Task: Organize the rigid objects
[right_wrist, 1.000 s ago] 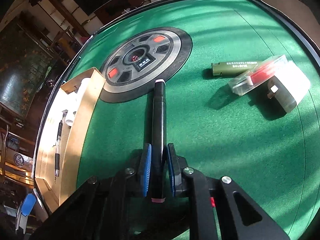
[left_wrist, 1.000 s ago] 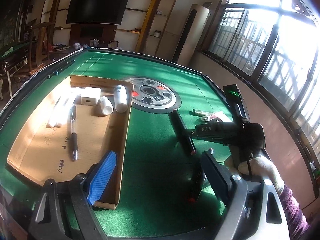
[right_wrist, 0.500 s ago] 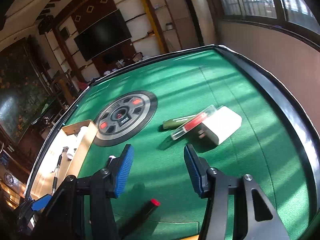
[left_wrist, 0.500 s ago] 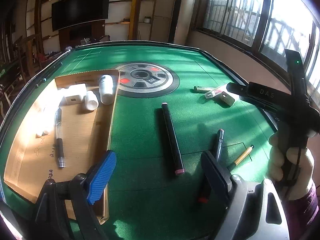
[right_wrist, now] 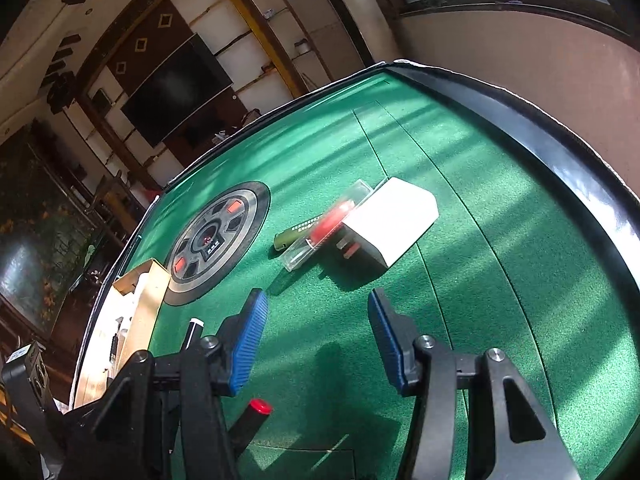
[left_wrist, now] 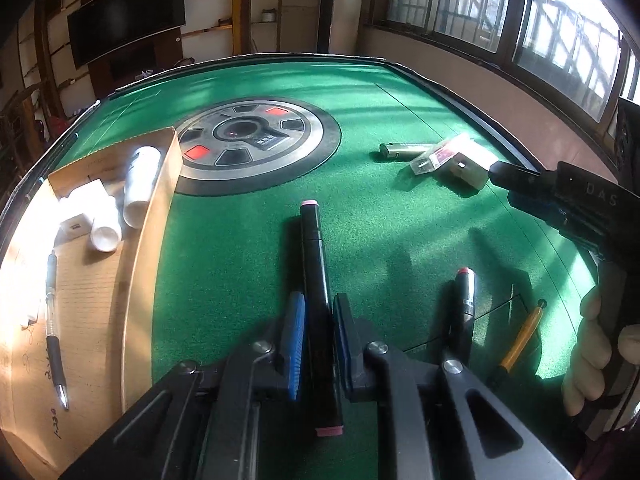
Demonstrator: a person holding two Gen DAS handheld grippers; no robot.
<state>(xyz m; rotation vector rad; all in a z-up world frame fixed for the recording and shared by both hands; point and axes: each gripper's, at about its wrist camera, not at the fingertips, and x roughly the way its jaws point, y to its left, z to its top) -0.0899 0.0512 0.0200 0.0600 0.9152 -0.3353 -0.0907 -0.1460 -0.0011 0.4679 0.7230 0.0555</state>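
A long black marker (left_wrist: 312, 232) with pink ends lies on the green felt, and my left gripper (left_wrist: 318, 300) is shut on its near half. Both blue pads press its sides. Left of it stands a cardboard tray (left_wrist: 152, 216) holding a white bottle (left_wrist: 140, 184), a white charger (left_wrist: 80, 208) and a pen (left_wrist: 54, 320). My right gripper (right_wrist: 316, 308) is open above bare felt with nothing between its pads. Beyond it lie a white adapter (right_wrist: 396, 220), a clear case with red inside (right_wrist: 332, 220) and a green tube (right_wrist: 296, 232).
A dark pen with a red tip (left_wrist: 466, 296) and a yellow pencil (left_wrist: 520, 340) lie at the near right. A round control panel (left_wrist: 256, 140) sits in the table's middle. The raised black table rim (right_wrist: 560, 152) runs along the right, and a gloved hand (left_wrist: 588, 344) holds the right gripper.
My right gripper let go of the black marker, opened and swung right toward the adapter. My left gripper came down over the marker and shut on it.
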